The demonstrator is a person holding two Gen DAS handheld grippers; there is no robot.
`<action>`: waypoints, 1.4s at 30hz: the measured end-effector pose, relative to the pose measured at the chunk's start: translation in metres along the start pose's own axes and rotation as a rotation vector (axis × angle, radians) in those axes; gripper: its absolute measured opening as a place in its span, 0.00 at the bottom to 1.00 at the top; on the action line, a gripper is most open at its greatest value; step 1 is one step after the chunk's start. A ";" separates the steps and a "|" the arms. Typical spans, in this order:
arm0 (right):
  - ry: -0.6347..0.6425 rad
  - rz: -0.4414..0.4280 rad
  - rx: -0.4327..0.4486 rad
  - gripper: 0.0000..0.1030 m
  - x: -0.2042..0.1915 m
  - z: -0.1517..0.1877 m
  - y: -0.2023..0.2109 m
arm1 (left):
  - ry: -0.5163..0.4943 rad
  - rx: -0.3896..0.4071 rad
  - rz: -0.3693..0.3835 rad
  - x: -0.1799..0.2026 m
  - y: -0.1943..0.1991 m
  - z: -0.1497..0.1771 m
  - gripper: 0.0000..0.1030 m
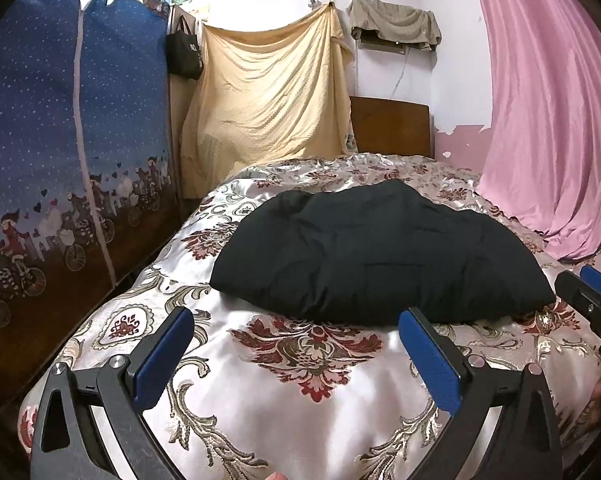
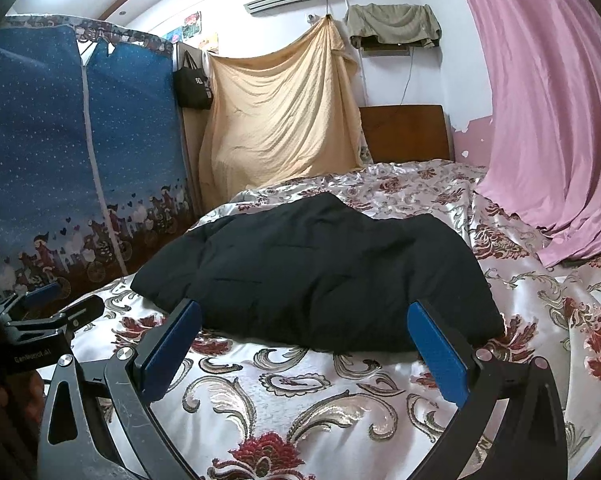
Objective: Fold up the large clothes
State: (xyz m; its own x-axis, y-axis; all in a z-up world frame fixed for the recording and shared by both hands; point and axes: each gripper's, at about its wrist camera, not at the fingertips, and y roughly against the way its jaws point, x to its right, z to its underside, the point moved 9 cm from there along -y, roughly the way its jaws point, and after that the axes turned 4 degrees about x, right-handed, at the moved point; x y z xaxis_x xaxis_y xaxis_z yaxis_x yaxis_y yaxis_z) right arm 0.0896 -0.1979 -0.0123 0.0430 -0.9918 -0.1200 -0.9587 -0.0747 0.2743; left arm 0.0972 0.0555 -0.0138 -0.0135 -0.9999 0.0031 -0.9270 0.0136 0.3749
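Observation:
A black padded garment (image 1: pixel 380 252) lies folded into a thick bundle on the satin floral bedspread (image 1: pixel 300 380); it also shows in the right wrist view (image 2: pixel 320 272). My left gripper (image 1: pixel 296 320) is open and empty, its blue pads (image 1: pixel 428 356) held just short of the bundle's near edge. My right gripper (image 2: pixel 308 312) is open and empty, its blue pads (image 2: pixel 436 348) close to the bundle's near edge. The right gripper shows at the right edge of the left wrist view (image 1: pixel 592 292), and the left gripper at the left edge of the right wrist view (image 2: pixel 48 304).
A blue fabric wardrobe (image 1: pixel 60 160) stands along the bed's left side. A yellow sheet (image 1: pixel 268 96) hangs behind, next to a wooden headboard (image 1: pixel 392 126). A pink curtain (image 1: pixel 552 120) drapes onto the bed at the right.

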 end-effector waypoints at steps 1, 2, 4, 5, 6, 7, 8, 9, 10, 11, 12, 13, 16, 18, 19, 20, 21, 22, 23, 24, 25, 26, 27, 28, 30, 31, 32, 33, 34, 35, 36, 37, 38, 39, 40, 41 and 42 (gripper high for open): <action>0.001 0.001 0.001 0.98 0.000 0.001 0.000 | 0.005 0.001 0.000 -0.001 0.000 0.000 1.00; 0.000 0.002 0.001 0.98 0.000 0.001 0.000 | 0.008 0.002 -0.001 -0.001 0.001 0.000 1.00; -0.003 0.004 0.000 0.98 0.001 0.002 0.000 | 0.011 0.003 -0.004 -0.003 0.001 0.000 1.00; -0.004 0.005 -0.001 0.98 0.002 0.003 0.000 | 0.012 0.004 -0.005 -0.003 0.002 0.000 1.00; -0.005 0.006 -0.002 0.98 0.002 0.003 0.000 | 0.012 0.005 -0.006 -0.004 0.002 0.000 1.00; -0.007 0.008 -0.003 0.98 0.003 0.003 -0.001 | 0.013 0.007 -0.006 -0.004 0.002 -0.001 1.00; -0.008 0.008 -0.005 0.98 0.003 0.004 -0.001 | 0.013 0.007 -0.007 -0.005 0.002 -0.001 1.00; -0.008 0.008 -0.006 0.98 0.004 0.004 -0.001 | 0.014 0.007 -0.007 -0.005 0.002 0.000 1.00; -0.008 0.009 -0.007 0.98 0.004 0.005 -0.001 | 0.014 0.007 -0.008 -0.005 0.002 0.000 1.00; -0.007 0.008 -0.008 0.98 0.004 0.005 -0.001 | 0.014 0.007 -0.008 -0.005 0.002 0.000 1.00; -0.007 0.007 -0.008 0.98 0.004 0.005 -0.001 | 0.014 0.008 -0.009 -0.006 0.001 -0.001 1.00; -0.006 0.007 -0.009 0.98 0.003 0.005 -0.001 | 0.014 0.008 -0.007 -0.006 0.001 -0.001 1.00; -0.007 0.008 -0.009 0.98 0.003 0.005 -0.001 | 0.014 0.008 -0.008 -0.006 0.001 -0.001 1.00; -0.007 0.008 -0.009 0.98 0.003 0.005 -0.001 | 0.013 0.008 -0.008 -0.006 0.001 -0.001 1.00; -0.007 0.008 -0.008 0.98 0.003 0.005 -0.001 | 0.014 0.008 -0.008 -0.007 0.001 -0.001 1.00; -0.006 0.008 -0.008 0.98 0.003 0.005 -0.001 | 0.014 0.009 -0.008 -0.007 0.001 -0.001 1.00; -0.006 0.008 -0.008 0.98 0.003 0.005 -0.001 | 0.015 0.009 -0.009 -0.007 0.001 -0.001 1.00; -0.007 0.008 -0.008 0.98 0.003 0.005 -0.001 | 0.015 0.009 -0.009 -0.007 0.001 -0.001 1.00; -0.007 0.008 -0.008 0.98 0.003 0.005 -0.001 | 0.015 0.009 -0.008 -0.007 0.001 -0.001 1.00; -0.007 0.008 -0.008 0.98 0.003 0.005 -0.001 | 0.015 0.009 -0.007 -0.007 0.001 -0.001 1.00; -0.006 0.008 -0.008 0.98 0.003 0.005 -0.001 | 0.014 0.009 -0.008 -0.007 0.001 -0.001 1.00; -0.006 0.009 -0.008 0.98 0.003 0.005 -0.001 | 0.014 0.009 -0.008 -0.007 0.001 -0.001 1.00; -0.006 0.008 -0.008 0.98 0.003 0.005 -0.001 | 0.013 0.009 -0.008 -0.007 0.001 -0.001 1.00; -0.006 0.007 -0.008 0.98 0.003 0.005 -0.001 | 0.013 0.009 -0.009 -0.007 0.002 -0.001 1.00; -0.006 0.007 -0.009 0.98 0.003 0.005 -0.001 | 0.014 0.009 -0.010 -0.007 0.002 -0.001 1.00; -0.006 0.007 -0.009 0.98 0.003 0.005 -0.001 | 0.013 0.009 -0.009 -0.007 0.002 -0.001 1.00; -0.006 0.007 -0.010 0.98 0.003 0.005 -0.001 | 0.015 0.009 -0.009 -0.007 0.002 -0.001 1.00; -0.006 0.008 -0.009 0.98 0.003 0.005 -0.001 | 0.015 0.010 -0.009 -0.007 0.002 -0.001 1.00; -0.006 0.008 -0.009 0.98 0.002 0.005 -0.001 | 0.014 0.009 -0.009 -0.006 0.002 -0.001 1.00; -0.006 0.008 -0.009 0.98 0.002 0.005 -0.001 | 0.014 0.009 -0.009 -0.006 0.002 -0.001 1.00; -0.007 0.008 -0.008 0.98 0.002 0.005 -0.001 | 0.014 0.010 -0.010 -0.006 0.002 -0.001 1.00; -0.007 0.008 -0.009 0.98 0.002 0.005 -0.001 | 0.014 0.010 -0.009 -0.006 0.002 -0.001 1.00; -0.007 0.009 -0.009 0.98 0.002 0.005 -0.001 | 0.014 0.010 -0.009 -0.006 0.002 0.000 1.00; -0.007 0.009 -0.008 0.99 0.002 0.005 -0.001 | 0.014 0.009 -0.009 -0.005 0.002 0.000 1.00; -0.007 0.008 -0.008 0.98 0.003 0.005 -0.001 | 0.014 0.010 -0.009 -0.006 0.002 -0.001 1.00; -0.007 0.008 -0.009 0.99 0.003 0.005 -0.001 | 0.014 0.010 -0.009 -0.006 0.002 -0.001 1.00; -0.007 0.008 -0.008 0.99 0.003 0.005 -0.001 | 0.013 0.010 -0.009 -0.006 0.003 -0.002 1.00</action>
State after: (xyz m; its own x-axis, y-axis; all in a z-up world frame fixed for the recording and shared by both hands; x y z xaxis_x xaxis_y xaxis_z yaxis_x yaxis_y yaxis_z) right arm 0.0894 -0.2000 -0.0175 0.0330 -0.9916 -0.1247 -0.9567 -0.0675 0.2831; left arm 0.0955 0.0613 -0.0111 0.0001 -0.9999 0.0120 -0.9306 0.0043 0.3659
